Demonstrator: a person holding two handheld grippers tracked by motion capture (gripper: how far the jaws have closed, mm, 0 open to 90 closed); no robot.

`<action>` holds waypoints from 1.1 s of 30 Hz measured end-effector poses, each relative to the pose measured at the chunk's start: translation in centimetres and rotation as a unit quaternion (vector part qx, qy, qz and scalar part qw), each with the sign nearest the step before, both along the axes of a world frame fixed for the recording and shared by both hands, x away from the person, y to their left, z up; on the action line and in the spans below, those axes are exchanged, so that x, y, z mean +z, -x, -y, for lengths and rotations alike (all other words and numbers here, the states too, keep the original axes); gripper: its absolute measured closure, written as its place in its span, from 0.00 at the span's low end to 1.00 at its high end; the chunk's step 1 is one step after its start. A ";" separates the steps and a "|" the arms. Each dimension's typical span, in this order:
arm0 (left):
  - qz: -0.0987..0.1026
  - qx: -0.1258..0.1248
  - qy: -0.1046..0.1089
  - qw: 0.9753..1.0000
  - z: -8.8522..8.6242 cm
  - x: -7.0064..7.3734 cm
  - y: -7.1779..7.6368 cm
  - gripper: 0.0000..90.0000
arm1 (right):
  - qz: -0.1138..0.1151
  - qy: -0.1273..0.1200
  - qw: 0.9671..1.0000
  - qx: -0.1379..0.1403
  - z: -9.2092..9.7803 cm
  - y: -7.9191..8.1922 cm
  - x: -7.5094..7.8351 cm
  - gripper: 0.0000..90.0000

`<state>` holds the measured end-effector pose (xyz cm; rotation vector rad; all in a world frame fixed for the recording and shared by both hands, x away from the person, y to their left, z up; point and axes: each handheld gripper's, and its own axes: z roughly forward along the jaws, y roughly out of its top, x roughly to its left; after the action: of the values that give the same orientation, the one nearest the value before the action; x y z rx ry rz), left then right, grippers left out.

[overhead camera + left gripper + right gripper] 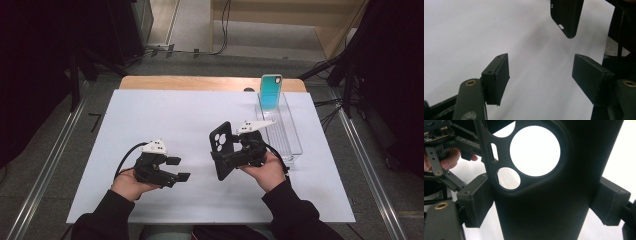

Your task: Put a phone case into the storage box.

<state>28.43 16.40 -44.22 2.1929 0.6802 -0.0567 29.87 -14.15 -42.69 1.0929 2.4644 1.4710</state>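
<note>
No lettering, brand, number or sign can be read anywhere here. The black phone case (pixel 222 150) is seen plain, with camera cut-outs and no logo made out. The teal phone case (pixel 271 92) is too small for any print to be told. Nothing is printed on the white worktop (pixel 150 120).
</note>
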 end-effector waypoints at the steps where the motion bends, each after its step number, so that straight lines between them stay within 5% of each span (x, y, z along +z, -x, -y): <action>1: 0.001 0.001 -0.002 1.000 -0.1 -0.1 0.1 0.34 | -0.001 0.000 1.000 -0.001 0.1 0.0 0.0 0.14; 14: -0.014 0.010 -0.004 1.000 -1.3 -0.9 1.6 0.33 | -0.007 0.001 1.000 -0.004 1.2 -0.3 0.6 0.14; 33: -0.022 0.083 -0.011 0.996 -3.1 -1.0 2.3 0.33 | -0.006 -0.002 0.999 -0.051 2.8 -1.4 2.0 0.14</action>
<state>26.16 19.54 -45.26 2.1530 0.8892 -0.0104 31.23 -16.97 -40.70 1.2112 2.3758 1.4444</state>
